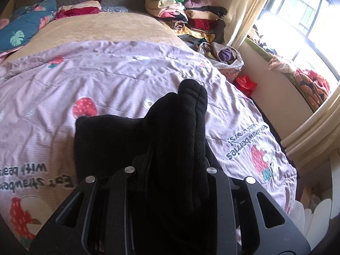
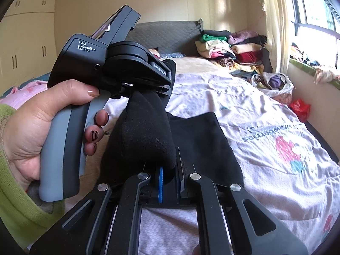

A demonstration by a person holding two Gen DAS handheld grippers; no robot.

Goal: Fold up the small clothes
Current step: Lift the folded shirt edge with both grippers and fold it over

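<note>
Both grippers clamp black sock [image 1: 187, 127]: left gripper [image 2: 167, 78] at 10 o'clock, right gripper [image 2: 170, 176] at 6; fold unfinished, nothing yet laid on strawberry quilt [image 1: 106, 80]

So it's a black sock [image 2: 146, 133], thick knit and kinda fuzzy, bunched up and held up off the bed [image 1: 119, 80], its top end pinched. Its lower part drapes flat over the pink strawberry-print quilt [image 2: 265, 127].
</note>
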